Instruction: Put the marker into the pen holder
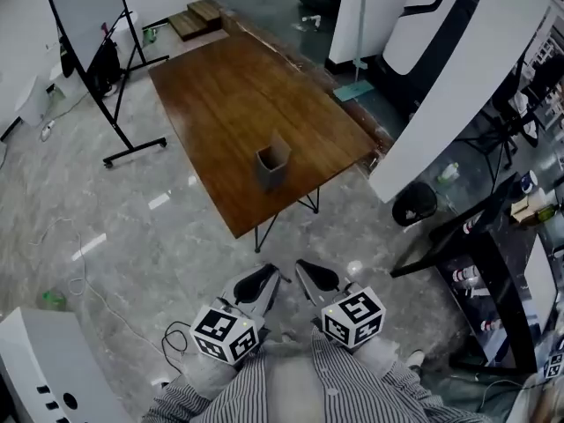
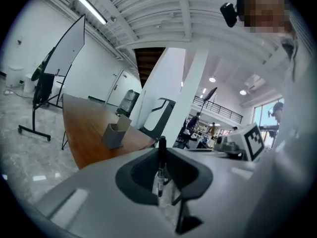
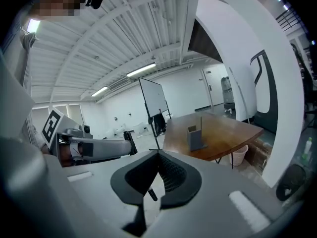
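Note:
A black marker (image 2: 161,165) stands upright between the jaws of my left gripper (image 2: 161,152), which is shut on it. In the head view the left gripper (image 1: 264,280) and right gripper (image 1: 308,276) are side by side, low and close to the person's body, over the floor in front of the table; the marker cannot be made out there. The grey pen holder (image 1: 272,166) stands near the near end of the wooden table (image 1: 238,95), well ahead of both grippers. It also appears as the pen holder (image 2: 115,134) and the pen holder (image 3: 196,138). My right gripper (image 3: 158,155) has its jaw tips touching and holds nothing.
A whiteboard on a wheeled stand (image 1: 88,25) is left of the table. A white slanted pillar (image 1: 458,86) and a black desk (image 1: 493,263) are to the right. Cables (image 1: 88,289) lie on the floor at left, near a white box (image 1: 44,368). A waste bin (image 3: 239,155) sits under the table.

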`<state>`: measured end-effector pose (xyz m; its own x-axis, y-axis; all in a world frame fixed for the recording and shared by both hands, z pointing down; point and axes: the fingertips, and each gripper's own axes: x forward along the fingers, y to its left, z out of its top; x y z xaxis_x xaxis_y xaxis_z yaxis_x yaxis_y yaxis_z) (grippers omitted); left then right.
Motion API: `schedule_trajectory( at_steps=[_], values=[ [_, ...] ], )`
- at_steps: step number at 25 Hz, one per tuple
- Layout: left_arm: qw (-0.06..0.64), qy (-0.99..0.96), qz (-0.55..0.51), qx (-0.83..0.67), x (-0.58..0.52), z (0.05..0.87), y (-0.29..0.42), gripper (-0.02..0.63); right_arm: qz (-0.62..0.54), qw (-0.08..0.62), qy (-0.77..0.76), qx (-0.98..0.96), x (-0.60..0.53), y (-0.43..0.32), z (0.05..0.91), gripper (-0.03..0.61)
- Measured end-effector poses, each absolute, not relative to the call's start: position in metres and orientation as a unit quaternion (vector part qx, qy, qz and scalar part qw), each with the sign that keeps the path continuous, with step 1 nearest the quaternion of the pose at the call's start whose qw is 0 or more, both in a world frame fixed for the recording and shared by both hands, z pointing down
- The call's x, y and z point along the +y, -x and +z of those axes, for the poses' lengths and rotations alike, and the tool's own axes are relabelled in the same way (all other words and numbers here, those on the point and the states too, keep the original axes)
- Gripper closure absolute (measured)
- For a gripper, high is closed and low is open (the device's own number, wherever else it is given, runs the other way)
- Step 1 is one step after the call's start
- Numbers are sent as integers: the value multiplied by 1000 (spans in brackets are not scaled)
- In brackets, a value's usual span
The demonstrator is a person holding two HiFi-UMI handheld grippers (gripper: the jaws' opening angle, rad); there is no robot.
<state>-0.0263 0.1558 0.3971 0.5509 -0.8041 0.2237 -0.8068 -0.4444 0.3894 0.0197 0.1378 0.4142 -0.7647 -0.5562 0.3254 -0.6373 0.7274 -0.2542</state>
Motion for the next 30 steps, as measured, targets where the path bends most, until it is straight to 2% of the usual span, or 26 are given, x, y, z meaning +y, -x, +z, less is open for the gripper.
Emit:
schedule_trajectory(
  at_steps=[14, 24, 30],
  values=[
    [219, -868, 8, -445, -16, 371, 87, 566, 209, 93, -387, -893, -28, 13, 409, 578],
    [255, -854, 9, -453, -66, 386, 91, 566, 237, 113, -377, -888, -63, 10, 426, 578],
    [253, -848, 3, -465, -82, 375, 93, 566, 236, 110, -366, -893, -83, 9, 416, 578]
  ],
)
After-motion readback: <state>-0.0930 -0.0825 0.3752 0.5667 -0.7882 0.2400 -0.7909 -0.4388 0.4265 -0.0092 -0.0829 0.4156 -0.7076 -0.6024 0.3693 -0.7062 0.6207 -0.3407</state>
